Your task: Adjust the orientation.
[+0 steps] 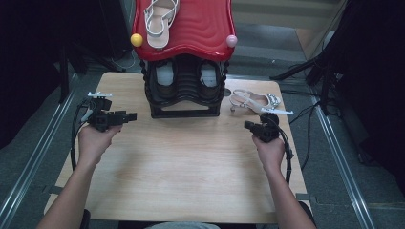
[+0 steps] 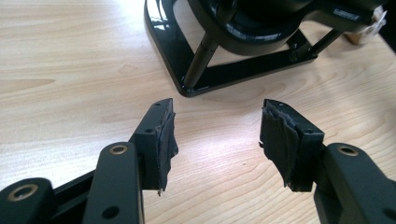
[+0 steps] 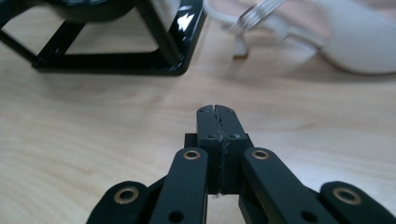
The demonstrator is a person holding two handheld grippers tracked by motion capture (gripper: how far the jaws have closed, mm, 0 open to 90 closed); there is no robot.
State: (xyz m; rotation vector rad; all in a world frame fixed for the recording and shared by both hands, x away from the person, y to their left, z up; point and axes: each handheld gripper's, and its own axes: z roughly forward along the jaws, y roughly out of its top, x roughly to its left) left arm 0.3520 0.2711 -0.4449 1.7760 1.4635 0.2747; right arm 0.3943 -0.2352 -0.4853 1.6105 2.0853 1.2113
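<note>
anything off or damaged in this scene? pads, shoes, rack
Left gripper: the padding on its fingers is ragged and peeling at the edges. One white sandal lies on the table beside the rack while its match sits on the red top shelf. Right gripper looks fine.

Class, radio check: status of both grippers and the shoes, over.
Left gripper open, empty. Right gripper shut, empty. White heel on table beyond the right gripper; sandal atop red rack. Nothing between.

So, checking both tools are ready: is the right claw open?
No, the right claw has its jaws pressed together with nothing between them, above bare table.
</note>
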